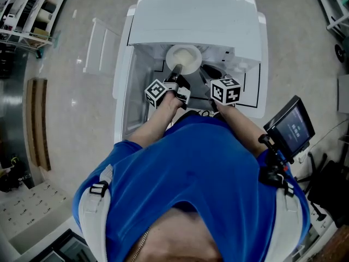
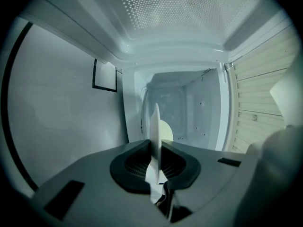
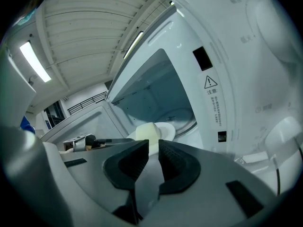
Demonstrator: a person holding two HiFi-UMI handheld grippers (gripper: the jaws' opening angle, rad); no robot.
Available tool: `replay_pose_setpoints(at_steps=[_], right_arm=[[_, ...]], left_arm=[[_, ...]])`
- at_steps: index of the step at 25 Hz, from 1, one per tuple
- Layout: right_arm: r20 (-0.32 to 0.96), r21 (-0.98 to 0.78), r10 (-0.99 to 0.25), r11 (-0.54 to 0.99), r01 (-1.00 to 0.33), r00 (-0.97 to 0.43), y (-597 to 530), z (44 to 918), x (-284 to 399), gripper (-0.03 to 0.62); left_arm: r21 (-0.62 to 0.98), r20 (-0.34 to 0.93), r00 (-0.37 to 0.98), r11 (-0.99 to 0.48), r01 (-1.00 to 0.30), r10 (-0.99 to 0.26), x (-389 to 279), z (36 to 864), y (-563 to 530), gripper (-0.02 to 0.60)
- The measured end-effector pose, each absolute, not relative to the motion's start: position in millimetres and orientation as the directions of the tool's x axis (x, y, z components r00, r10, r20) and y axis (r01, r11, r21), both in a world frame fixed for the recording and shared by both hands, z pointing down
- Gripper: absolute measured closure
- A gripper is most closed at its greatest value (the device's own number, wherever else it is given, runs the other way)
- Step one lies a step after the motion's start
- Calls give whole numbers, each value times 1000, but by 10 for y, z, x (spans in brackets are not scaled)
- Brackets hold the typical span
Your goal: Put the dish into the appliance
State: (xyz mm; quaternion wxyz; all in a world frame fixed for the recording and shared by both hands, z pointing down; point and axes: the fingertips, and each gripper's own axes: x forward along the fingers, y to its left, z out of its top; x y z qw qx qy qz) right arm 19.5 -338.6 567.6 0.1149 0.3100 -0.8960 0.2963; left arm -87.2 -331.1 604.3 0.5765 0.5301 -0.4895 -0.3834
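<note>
The dish (image 1: pixel 184 59) is a white plate at the mouth of the microwave oven (image 1: pixel 196 15), just under its top edge and apparently not yet set down inside. The left tool (image 2: pixel 156 164) is closed on the rim, its two dark pads pinching the thin edge. In the left gripper view the plate therefore shows edge-on, pointing into the pale cavity (image 2: pixel 189 108). A rim pinch like this probably leaves the rest of the plate free to slide in through the opening. The door (image 2: pixel 57 108) is swung wide to the left, which leaves the way in clear.

The right tool (image 3: pixel 151 157) waits just beside the left one, its jaws slightly apart with nothing between them. It looks to be only standing by.

From above, the oven's roof hides most of the cavity floor, so I cannot tell whether the plate's far edge touches anything. The person's blue shirt (image 1: pixel 191 184) covers what is nearest the body.
</note>
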Motion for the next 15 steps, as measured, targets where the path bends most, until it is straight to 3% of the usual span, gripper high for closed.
replay_pose_setpoints(at_steps=[15], right_arm=[[405,-382,-448,709,-593,-797,-3277,5660,53,548]], left_arm=[[987,162,205,153,-56,-965,-866,6090,-3310,552]])
